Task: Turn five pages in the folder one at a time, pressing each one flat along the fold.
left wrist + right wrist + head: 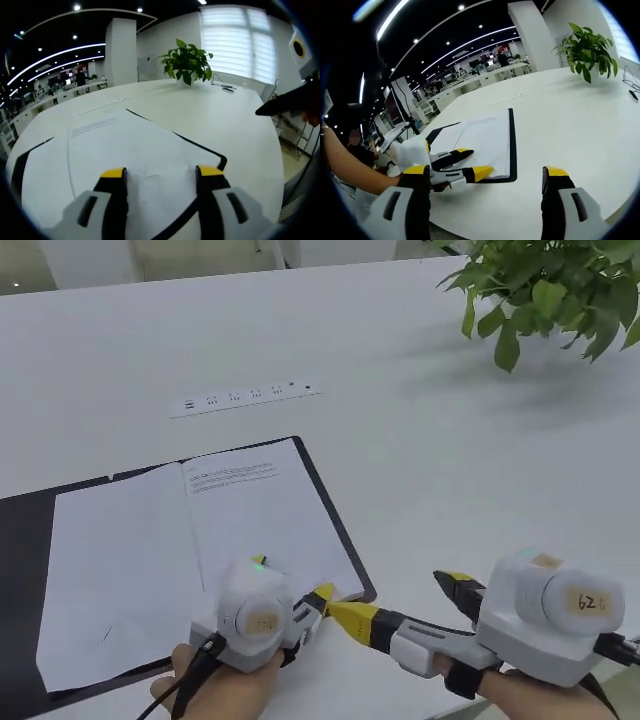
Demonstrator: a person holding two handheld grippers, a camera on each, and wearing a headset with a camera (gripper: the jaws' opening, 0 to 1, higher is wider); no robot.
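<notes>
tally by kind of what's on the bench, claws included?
Folder: 1
Potted plant: 1
Socket strip: 1
Claws: 2, left claw and right claw, both open
Total: 5

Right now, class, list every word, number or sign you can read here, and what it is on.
"62", then an unclear mark: sticker on the right gripper.
Orange sticker on the left gripper: too blurred to read.
Printed lines heading the right page: too small to read.
Marks on the socket strip: too small to read.
</notes>
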